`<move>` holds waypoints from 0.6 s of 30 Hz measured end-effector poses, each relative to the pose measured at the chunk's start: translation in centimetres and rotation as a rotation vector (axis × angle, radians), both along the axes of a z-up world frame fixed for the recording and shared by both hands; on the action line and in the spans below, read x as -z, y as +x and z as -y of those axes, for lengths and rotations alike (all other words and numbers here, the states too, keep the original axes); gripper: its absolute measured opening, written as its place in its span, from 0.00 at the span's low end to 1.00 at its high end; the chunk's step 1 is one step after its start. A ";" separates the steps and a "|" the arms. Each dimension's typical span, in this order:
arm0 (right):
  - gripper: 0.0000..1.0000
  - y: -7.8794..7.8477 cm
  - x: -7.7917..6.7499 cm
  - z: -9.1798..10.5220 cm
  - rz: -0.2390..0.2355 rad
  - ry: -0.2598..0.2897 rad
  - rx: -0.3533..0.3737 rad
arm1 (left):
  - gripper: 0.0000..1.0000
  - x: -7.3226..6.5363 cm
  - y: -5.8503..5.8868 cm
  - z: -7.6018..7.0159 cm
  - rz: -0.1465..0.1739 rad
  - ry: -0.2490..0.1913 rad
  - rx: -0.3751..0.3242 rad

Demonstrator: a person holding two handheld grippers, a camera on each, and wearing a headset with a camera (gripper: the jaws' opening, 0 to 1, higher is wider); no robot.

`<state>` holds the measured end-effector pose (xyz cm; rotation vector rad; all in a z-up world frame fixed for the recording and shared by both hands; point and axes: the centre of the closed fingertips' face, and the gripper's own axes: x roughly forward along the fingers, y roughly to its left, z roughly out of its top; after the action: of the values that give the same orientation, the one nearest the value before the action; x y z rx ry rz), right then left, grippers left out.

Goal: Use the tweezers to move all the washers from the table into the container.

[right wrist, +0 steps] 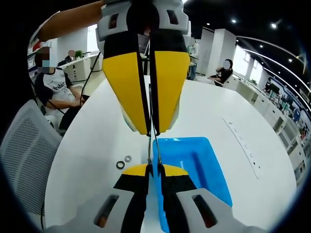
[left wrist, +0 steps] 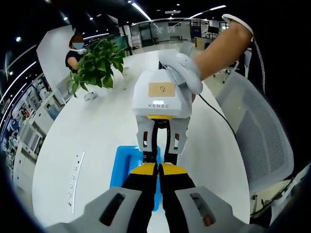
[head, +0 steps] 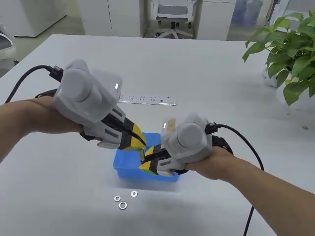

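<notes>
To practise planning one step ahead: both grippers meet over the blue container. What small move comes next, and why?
Probably one gripper should let go, so the other can carry the tweezers to the washers. The left gripper and right gripper both seem shut on the tweezers above the container, and three washers lie on the table.

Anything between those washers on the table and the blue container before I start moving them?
Nothing visible does. The three washers lie on bare table just off the near wall of the blue container. The left gripper and right gripper, both shut on the tweezers, hang over the container, not in that gap.
</notes>
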<state>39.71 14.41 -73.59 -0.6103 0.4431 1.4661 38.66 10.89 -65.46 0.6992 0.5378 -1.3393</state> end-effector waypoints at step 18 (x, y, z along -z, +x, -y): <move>0.12 -2.2 1.8 -0.8 -0.021 0.000 -0.024 | 0.06 1.8 -2.0 -0.8 -0.045 0.013 -0.007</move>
<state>37.51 15.23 -75.35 -0.6024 0.4538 1.4967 36.62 11.71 -67.28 0.6784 0.5851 -1.3492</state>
